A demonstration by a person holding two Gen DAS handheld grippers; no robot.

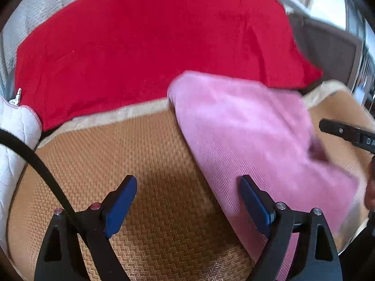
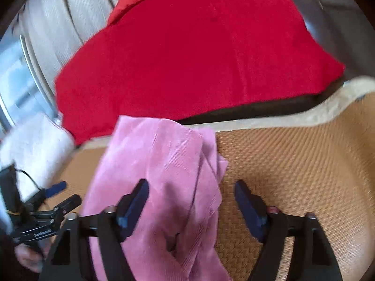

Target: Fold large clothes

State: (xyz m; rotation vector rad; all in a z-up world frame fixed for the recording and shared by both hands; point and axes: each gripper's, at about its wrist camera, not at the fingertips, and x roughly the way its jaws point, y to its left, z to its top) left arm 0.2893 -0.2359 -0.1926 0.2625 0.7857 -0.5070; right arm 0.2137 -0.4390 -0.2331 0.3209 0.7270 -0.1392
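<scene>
A pink ribbed garment [image 1: 246,128] lies rumpled on a woven tan mat [image 1: 117,154]. My left gripper [image 1: 187,187] is open over bare mat, its right finger just touching the garment's left edge. One black finger of my right gripper [image 1: 337,130] shows at the right edge of the left wrist view. In the right wrist view the pink garment [image 2: 164,164] runs from the mat's far edge down under my right gripper [image 2: 191,187]. That gripper is open; its left finger is over the cloth and its right finger over the mat [image 2: 293,164]. Neither pad presses on the cloth.
A big red cloth [image 1: 152,46] covers the raised surface behind the mat. A white quilted item [image 1: 14,135] sits at the left, crossed by a black cable [image 1: 35,161]. My left gripper [image 2: 63,195] and a hand [image 2: 28,255] show low on the left.
</scene>
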